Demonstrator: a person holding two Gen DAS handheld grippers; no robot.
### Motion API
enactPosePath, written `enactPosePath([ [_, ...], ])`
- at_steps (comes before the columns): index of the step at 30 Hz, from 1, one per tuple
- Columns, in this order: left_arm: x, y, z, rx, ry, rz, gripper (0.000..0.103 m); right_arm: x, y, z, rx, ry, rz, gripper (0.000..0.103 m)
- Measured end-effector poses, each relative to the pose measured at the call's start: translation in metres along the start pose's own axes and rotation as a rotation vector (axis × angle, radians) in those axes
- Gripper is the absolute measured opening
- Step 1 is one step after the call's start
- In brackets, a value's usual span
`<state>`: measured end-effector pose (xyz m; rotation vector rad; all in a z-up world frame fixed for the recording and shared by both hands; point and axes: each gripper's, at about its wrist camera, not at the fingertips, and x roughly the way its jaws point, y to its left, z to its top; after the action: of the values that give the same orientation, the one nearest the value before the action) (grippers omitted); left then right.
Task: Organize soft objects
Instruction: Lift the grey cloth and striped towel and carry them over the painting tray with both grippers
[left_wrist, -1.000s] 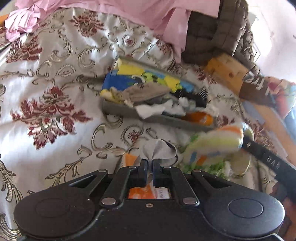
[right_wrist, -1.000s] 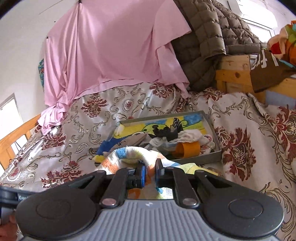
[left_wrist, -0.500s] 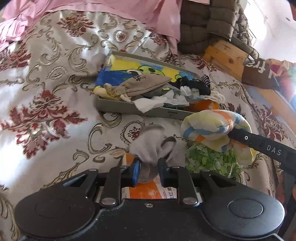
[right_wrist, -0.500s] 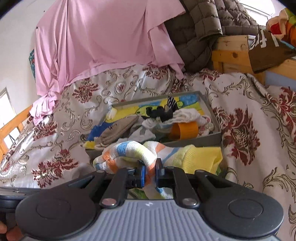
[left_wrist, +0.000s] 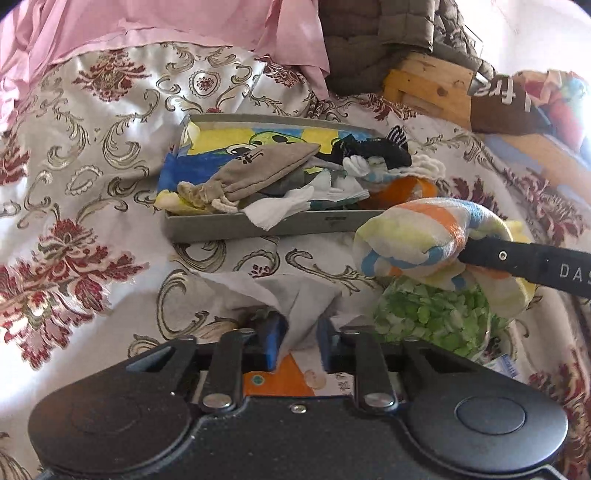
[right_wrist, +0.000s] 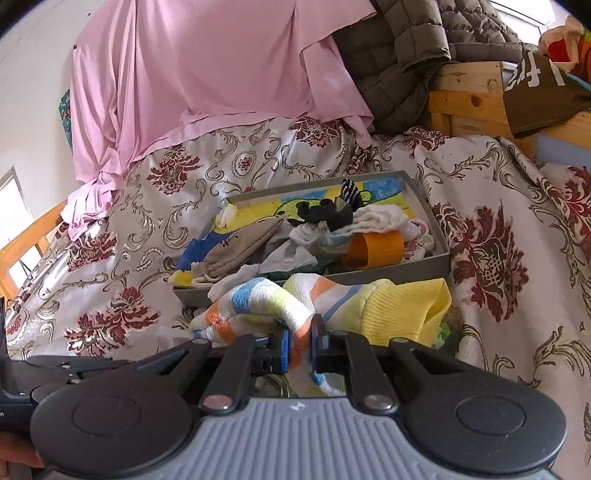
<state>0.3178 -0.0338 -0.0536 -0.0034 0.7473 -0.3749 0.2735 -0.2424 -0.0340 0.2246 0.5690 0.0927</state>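
A grey tray lies on the patterned bedspread and holds several soft items: a beige drawstring pouch, a black sock and white cloths. It also shows in the right wrist view. My left gripper has its jaws parted around a grey-white cloth lying on the bed just in front of the tray. My right gripper is shut on a striped yellow, orange and blue sock, held just short of the tray's near wall; the sock also shows in the left wrist view.
A bag of green flakes and an orange packet lie beside the left gripper. A pink sheet, a quilted brown jacket and a wooden bed frame stand behind the tray.
My left gripper's jaws have widened around the grey-white cloth, which has spread flatter on the bed. My right gripper has carried the striped sock closer to the tray.
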Motion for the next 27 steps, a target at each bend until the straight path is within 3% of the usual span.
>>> enactPosePath([
  [2,0.000,-0.001,0.000,0.017,-0.001,0.008,0.015,0.000,0.001,0.000,-0.004,0.002,-0.001,0.012],
  [4,0.000,-0.003,-0.001,0.038,-0.002,0.015,0.003,0.000,0.001,0.000,-0.006,0.003,0.000,0.012],
  [6,-0.001,-0.005,-0.002,0.048,-0.017,0.028,0.000,0.000,0.001,0.000,-0.006,-0.003,0.000,0.012],
  [17,-0.033,-0.010,0.010,0.008,-0.201,0.038,0.000,-0.015,0.004,0.005,-0.022,-0.084,0.006,0.011],
  [27,-0.061,-0.010,0.022,-0.058,-0.292,0.015,0.000,-0.025,0.000,0.016,0.013,-0.142,0.030,0.011],
])
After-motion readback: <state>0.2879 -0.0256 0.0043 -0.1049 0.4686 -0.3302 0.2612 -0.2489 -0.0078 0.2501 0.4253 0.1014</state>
